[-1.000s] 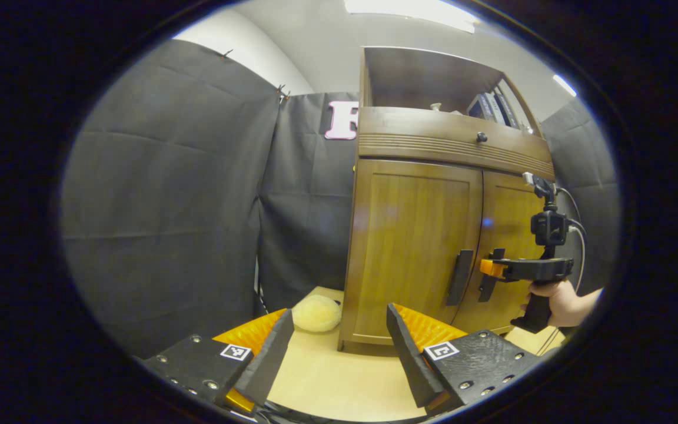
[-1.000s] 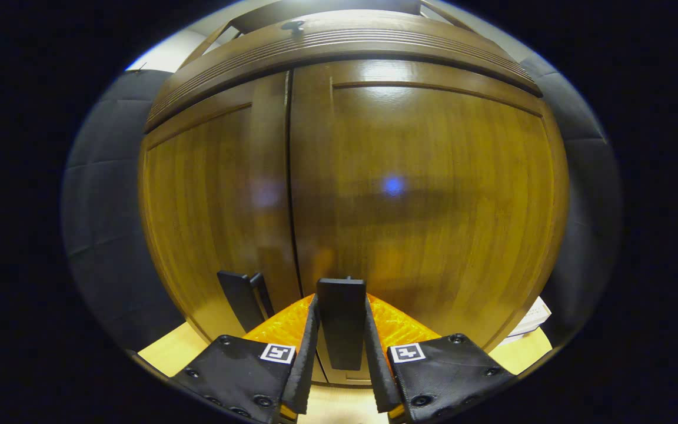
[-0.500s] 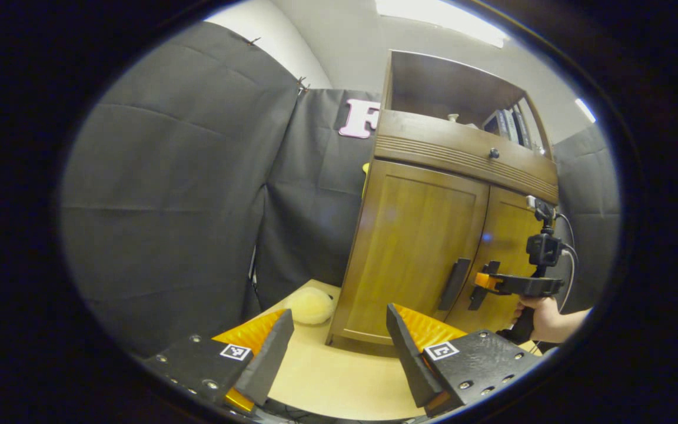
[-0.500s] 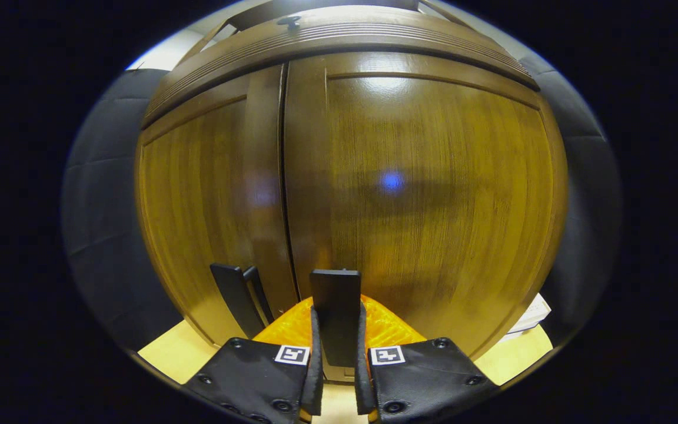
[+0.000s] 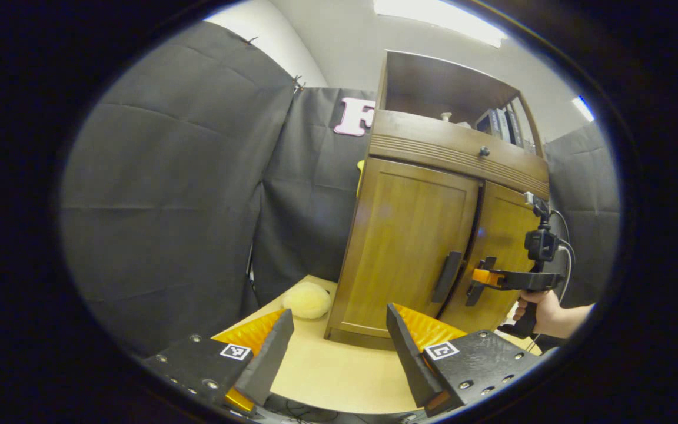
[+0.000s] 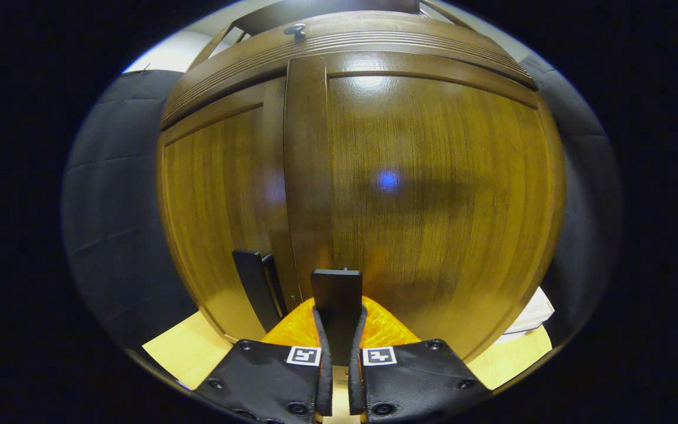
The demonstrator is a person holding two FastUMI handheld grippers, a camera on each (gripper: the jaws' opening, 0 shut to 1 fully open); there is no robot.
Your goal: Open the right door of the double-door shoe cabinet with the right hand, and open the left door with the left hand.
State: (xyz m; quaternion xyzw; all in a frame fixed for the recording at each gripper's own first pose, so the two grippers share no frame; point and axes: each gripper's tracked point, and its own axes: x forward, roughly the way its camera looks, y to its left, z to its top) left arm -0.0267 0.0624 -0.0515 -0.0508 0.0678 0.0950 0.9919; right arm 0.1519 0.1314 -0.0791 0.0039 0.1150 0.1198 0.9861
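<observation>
The brown wooden shoe cabinet (image 5: 409,147) stands right of centre in the left gripper view. Its right door (image 6: 433,194) stands slightly ajar, with a dark gap at the seam. My right gripper (image 6: 336,377) is shut on the right door's dark vertical handle (image 6: 336,300). The same gripper (image 5: 486,278) is seen from the side, held by a hand (image 5: 542,315). The left door (image 5: 409,247) is closed, and its handle (image 5: 446,277) is free. My left gripper (image 5: 339,353) hangs open, low and well in front of the cabinet, with nothing between its fingers.
Above the doors run a drawer with a small knob (image 5: 484,151) and an open shelf with books (image 5: 501,121). A pale yellow plush ball (image 5: 308,299) lies on the light wooden floor (image 5: 339,371) at the cabinet's left foot. A white box (image 6: 530,318) sits at its right foot.
The right gripper's fingers have closed onto the right door's handle, and that door has swung out a little. The left gripper has drifted slightly and stays open.
</observation>
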